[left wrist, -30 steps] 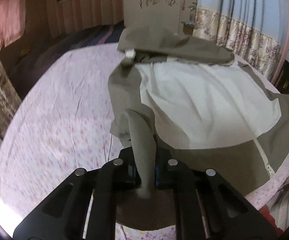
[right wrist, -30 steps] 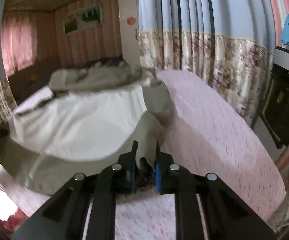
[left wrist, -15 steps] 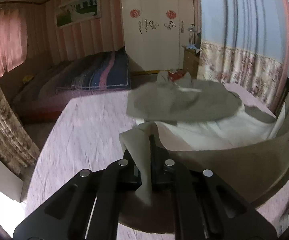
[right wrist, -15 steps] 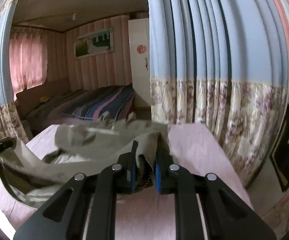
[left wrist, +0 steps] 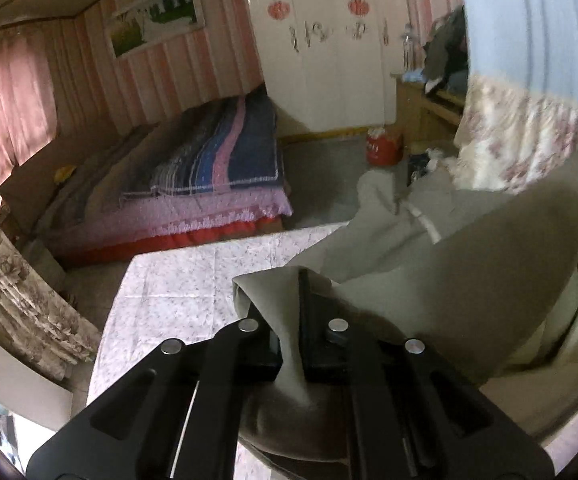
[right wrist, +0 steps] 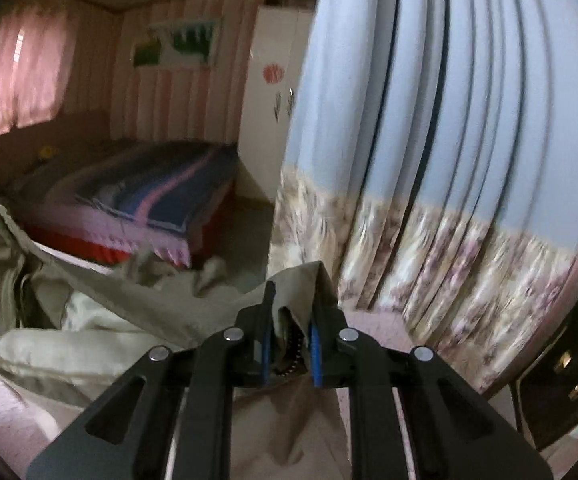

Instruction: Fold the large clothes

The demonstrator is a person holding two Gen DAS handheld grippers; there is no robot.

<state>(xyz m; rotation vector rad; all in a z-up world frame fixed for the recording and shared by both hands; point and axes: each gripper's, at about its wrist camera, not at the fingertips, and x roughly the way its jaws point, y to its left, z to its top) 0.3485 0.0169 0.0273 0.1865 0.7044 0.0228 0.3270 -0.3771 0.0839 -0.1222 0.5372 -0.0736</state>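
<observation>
— Both hand-held grippers have risen since a second ago: back then the olive jacket lay spread with its pale lining up, and now its held edge is lifted and the room beyond fills both views.

— What does the left hand-held gripper (left wrist: 289, 320) have?

— Its jaws are pinched onto a fold of the jacket (left wrist: 469, 280), the olive cloth running down between the fingers and bunching below them. From there the fabric sweeps up and to the right in a broad hanging curve, while the far part with a white tab lies on the surface covered by the pink flowered sheet (left wrist: 177, 280).

— And the right one?

— The right hand-held gripper (right wrist: 291, 328) is closed on another edge of the same jacket; a zipper's teeth show between its blue pads (right wrist: 264, 344). The garment sags away to the left, pale lining (right wrist: 69, 344) bunched low, olive shell stretched toward the left edge of the view.

— What's behind?

— A bed with a striped blue and pink blanket (left wrist: 225, 160), a white wardrobe (left wrist: 329, 40) with red round decorations, a red container (left wrist: 383, 146) on the floor, and the blue curtain with a flowered hem (right wrist: 449, 140) close to the right gripper. The right view is blurred.
</observation>
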